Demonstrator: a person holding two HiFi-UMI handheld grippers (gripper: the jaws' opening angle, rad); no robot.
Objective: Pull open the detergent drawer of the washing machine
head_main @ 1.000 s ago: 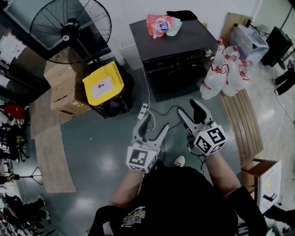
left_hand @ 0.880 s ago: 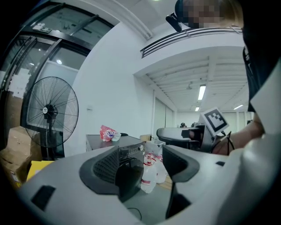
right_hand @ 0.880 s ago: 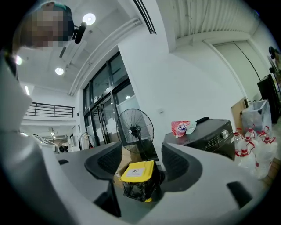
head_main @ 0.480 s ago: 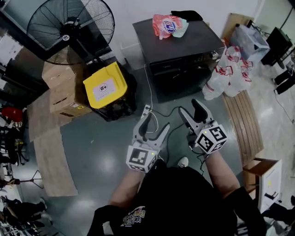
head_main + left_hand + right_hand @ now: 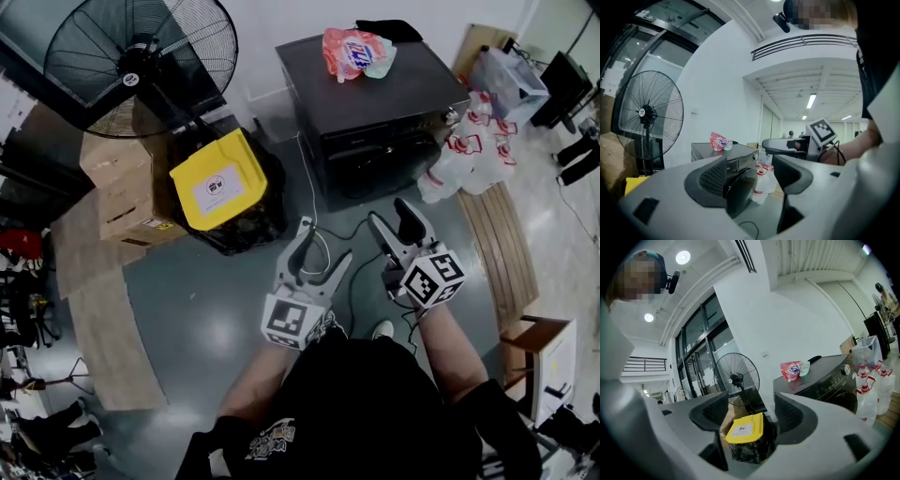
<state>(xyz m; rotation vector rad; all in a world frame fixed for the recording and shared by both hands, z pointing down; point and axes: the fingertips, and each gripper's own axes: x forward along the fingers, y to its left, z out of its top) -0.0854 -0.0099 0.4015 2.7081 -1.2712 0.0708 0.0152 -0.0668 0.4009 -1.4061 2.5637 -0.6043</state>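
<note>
Washer [image 5: 375, 89] stands at my 12 o'clock, well apart from both claws. I cannot yet pick out the drawer on its dark front.

Left claw [image 5: 319, 251]: released, nothing between the jaws. Right claw [image 5: 392, 221]: released and empty too, its jaws having just been opening.

Risks:
- The floor cable [image 5: 310, 192] lies between me and the washer and could snag a foot.
- The bottles [image 5: 459, 159] at the washer's 4 o'clock could topple if I swing wide.
- I may mistake the knob [image 5: 847, 369] for the drawer.

We see washing machine [image 5: 375, 89] dark, smooth, faint sheen; floor [image 5: 206, 314] grey, glossy; bin lid [image 5: 217, 178] yellow plastic; boxes [image 5: 117, 178] matt cardboard; slatted panel [image 5: 497, 253] bare wood.
</note>
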